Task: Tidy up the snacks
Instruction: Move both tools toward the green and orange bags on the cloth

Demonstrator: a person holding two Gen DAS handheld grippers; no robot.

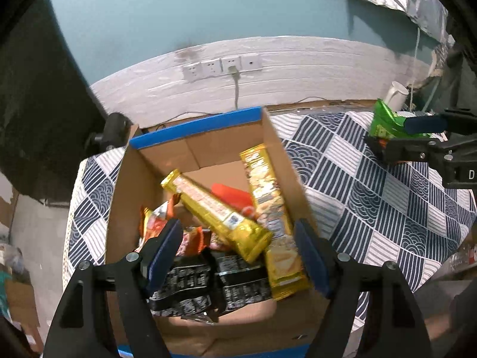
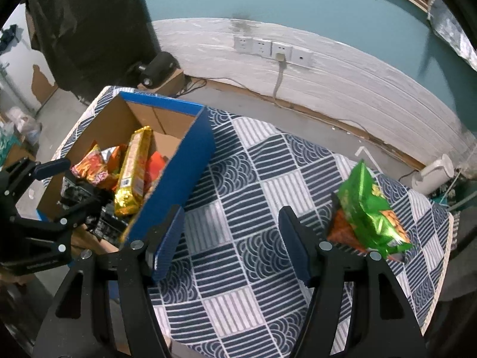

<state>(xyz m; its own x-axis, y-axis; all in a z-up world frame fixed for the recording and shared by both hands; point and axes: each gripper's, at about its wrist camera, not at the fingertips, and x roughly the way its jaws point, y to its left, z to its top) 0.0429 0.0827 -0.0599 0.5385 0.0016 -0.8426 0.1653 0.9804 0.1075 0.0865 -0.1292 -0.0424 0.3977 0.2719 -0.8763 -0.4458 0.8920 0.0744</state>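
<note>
On the checked desk (image 2: pixel 262 161), the cardboard box (image 2: pixel 190 161) already holds several snacks, so the empty, half-open right tongs (image 2: pixel 231 238) should swing right, straddle the green bag (image 2: pixel 369 208) squarely, while the left tongs (image 1: pixel 238 256) hover open, empty, over the box.

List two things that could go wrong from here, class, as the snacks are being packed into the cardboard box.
1. The green snack bag stands propped on an orange packet near the tablecloth's edge; a nudge could tip it off.
2. The gold packet lies slanted across the pile in the cardboard box; more snacks dropped in might slide or jam.
</note>
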